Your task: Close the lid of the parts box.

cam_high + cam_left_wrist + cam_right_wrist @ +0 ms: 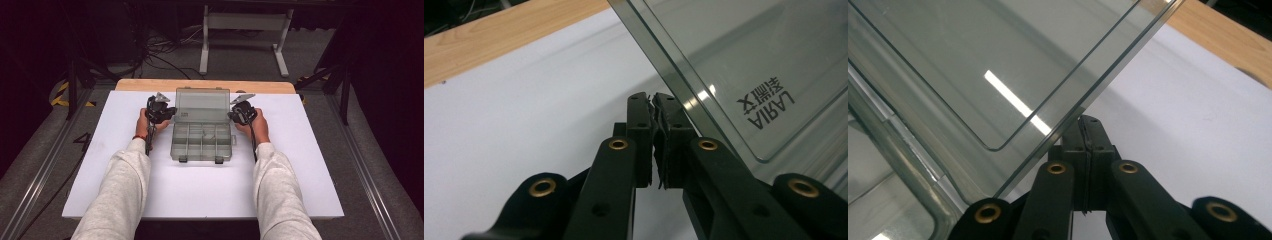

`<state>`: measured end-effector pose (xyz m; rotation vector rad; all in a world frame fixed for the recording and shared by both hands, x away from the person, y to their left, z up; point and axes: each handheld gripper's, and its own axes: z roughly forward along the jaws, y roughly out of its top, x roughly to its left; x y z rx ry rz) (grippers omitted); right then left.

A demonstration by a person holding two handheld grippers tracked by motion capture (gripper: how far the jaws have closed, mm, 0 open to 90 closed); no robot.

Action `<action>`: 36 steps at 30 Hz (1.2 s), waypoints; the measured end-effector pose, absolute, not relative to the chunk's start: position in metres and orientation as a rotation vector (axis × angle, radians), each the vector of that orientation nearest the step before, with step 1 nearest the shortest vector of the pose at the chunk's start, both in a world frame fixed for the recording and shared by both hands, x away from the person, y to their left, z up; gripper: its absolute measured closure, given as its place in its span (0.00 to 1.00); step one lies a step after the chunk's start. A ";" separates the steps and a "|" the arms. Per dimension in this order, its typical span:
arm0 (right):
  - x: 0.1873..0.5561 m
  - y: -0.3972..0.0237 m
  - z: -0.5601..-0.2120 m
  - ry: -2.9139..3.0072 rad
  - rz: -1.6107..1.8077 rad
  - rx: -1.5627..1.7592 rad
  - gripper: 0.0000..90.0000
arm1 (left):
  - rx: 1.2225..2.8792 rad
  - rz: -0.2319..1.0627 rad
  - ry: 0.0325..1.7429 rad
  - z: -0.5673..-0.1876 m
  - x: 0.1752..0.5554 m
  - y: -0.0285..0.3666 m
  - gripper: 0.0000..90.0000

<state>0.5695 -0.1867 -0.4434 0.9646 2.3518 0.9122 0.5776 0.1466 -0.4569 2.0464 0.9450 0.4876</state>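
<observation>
A clear grey compartment box (202, 142) lies mid-table with its lid (202, 104) standing up at the back. Several small parts lie in its compartments. My left gripper (172, 113) is at the lid's left edge and my right gripper (231, 116) at its right edge. In the left gripper view the jaws (652, 100) are shut together with nothing between them, tips against the edge of the lid (734, 55), which carries mirrored lettering. In the right gripper view the shut jaws (1087, 122) meet the lid's (998, 65) edge, with the box base (878, 200) below left.
A white mat (200, 190) covers the table, with a strip of wood (150, 85) showing at the far edge. Beyond it are a white desk frame (245, 22), floor cables (160, 47) and dark stands at both sides.
</observation>
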 end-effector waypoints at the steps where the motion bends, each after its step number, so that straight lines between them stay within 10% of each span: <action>1: 0.569 -0.187 -0.443 2.349 0.921 0.962 1.00 | 2.045 0.494 0.945 -0.456 0.577 0.147 0.95; 36: 0.562 -0.190 -0.418 2.235 1.030 0.886 1.00 | 1.987 0.616 0.903 -0.424 0.573 0.142 0.91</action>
